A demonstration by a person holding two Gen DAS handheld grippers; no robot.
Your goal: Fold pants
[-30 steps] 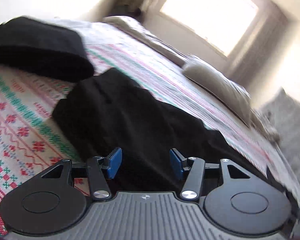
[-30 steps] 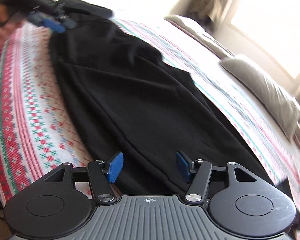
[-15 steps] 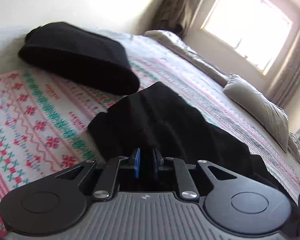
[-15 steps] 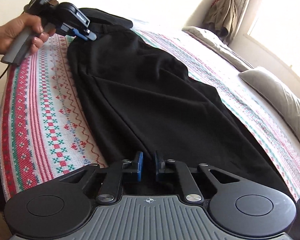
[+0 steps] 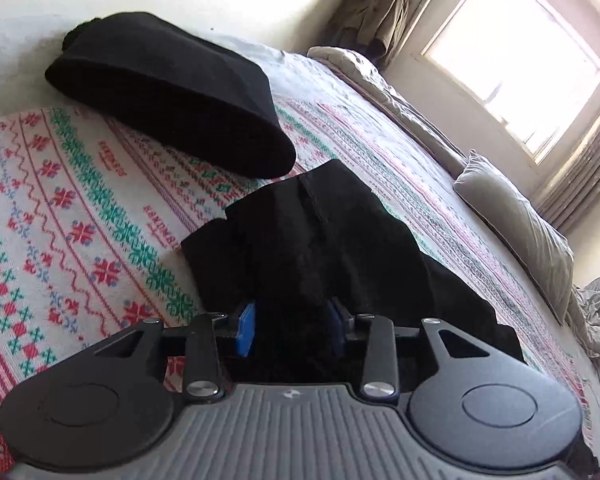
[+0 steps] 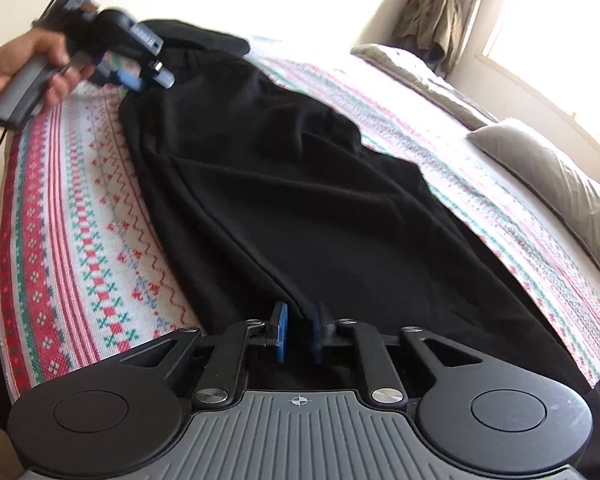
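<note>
Black pants [image 6: 300,200] lie lengthwise on the bed's patterned coverlet [image 6: 80,240], one end at each gripper.

Left gripper [image 5: 290,326]: half a second ago its blue fingers [image 5: 245,328] stood almost together; they are now clearly apart and opening. Bunched black cloth sits between them; whether the pads press on it cannot be told. In the right wrist view the person's hand [image 6: 40,64] holds this gripper at the far end of the garment.

Right gripper [image 6: 298,336]: fingers narrowly apart and opening, slightly wider than half a second ago, with a fold of the pants' edge between them.

A second folded black garment [image 5: 172,96] lies beyond, apart from the pants. A grey pillow [image 6: 552,188] rests near the window side.
</note>
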